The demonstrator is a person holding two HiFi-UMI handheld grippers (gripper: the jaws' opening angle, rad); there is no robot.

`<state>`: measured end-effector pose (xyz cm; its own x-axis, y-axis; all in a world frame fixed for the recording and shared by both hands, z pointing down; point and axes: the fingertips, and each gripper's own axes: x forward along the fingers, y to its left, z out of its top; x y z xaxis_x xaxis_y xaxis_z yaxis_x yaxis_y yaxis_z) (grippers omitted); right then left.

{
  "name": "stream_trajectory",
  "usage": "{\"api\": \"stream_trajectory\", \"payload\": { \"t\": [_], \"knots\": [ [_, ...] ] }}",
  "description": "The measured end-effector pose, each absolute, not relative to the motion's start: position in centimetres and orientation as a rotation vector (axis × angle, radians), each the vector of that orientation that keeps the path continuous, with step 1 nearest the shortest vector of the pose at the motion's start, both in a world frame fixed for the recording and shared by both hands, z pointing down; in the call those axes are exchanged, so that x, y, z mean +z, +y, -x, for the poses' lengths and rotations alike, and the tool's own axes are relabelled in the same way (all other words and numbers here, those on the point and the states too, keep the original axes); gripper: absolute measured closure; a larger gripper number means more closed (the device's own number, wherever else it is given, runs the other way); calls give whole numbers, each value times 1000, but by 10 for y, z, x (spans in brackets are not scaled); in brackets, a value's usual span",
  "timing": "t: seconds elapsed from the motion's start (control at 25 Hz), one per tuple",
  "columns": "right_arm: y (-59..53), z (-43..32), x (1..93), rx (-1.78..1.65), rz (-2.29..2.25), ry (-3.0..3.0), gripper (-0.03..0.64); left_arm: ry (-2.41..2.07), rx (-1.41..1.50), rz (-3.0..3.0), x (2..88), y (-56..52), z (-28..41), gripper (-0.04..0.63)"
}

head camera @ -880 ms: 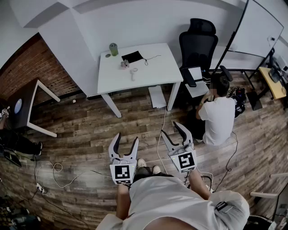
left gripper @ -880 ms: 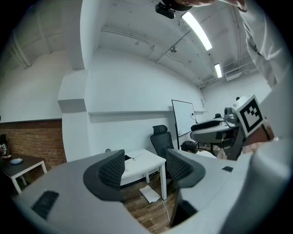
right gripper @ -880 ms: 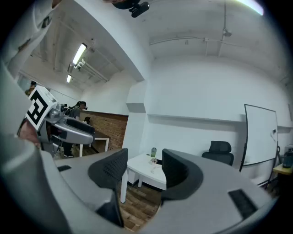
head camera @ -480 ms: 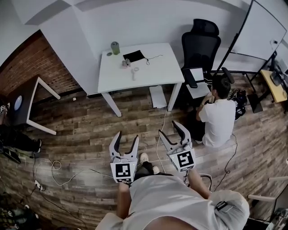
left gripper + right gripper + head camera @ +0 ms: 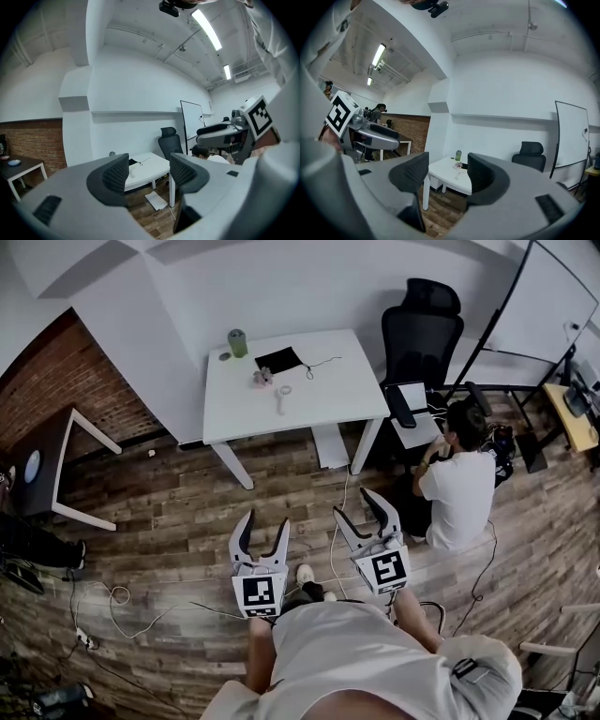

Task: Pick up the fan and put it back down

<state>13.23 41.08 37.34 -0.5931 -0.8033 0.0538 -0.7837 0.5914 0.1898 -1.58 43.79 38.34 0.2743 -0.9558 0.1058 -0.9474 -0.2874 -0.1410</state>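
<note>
The fan (image 5: 281, 396) is a small white hand-held one lying on the white table (image 5: 319, 395) across the room, next to a small pinkish object (image 5: 261, 378). In the left gripper view the fan (image 5: 132, 171) shows as a pale speck on the table (image 5: 152, 164), seen between the jaws. The right gripper view shows the fan (image 5: 457, 175) far off too. My left gripper (image 5: 262, 529) and right gripper (image 5: 360, 512) are held level at waist height over the wooden floor, well short of the table. Both are open with nothing between their jaws.
On the table stand a green cup (image 5: 237, 341) and a black pad (image 5: 278, 359) with a thin cable. A black office chair (image 5: 422, 329) and a seated person (image 5: 459, 484) are to the right. A dark side table (image 5: 47, 465) is at the left. Cables (image 5: 122, 601) lie on the floor.
The head view has shifted slightly as I step over the floor. Both grippers keep the same open pose in front of me.
</note>
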Motion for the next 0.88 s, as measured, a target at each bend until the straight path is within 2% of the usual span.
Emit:
{"api": "stream_trajectory", "payload": {
  "t": [0.88],
  "knots": [
    [303, -72, 378, -224, -1420, -2617, 364, 1760, -238, 2502, 385, 322, 76, 341]
  ]
}}
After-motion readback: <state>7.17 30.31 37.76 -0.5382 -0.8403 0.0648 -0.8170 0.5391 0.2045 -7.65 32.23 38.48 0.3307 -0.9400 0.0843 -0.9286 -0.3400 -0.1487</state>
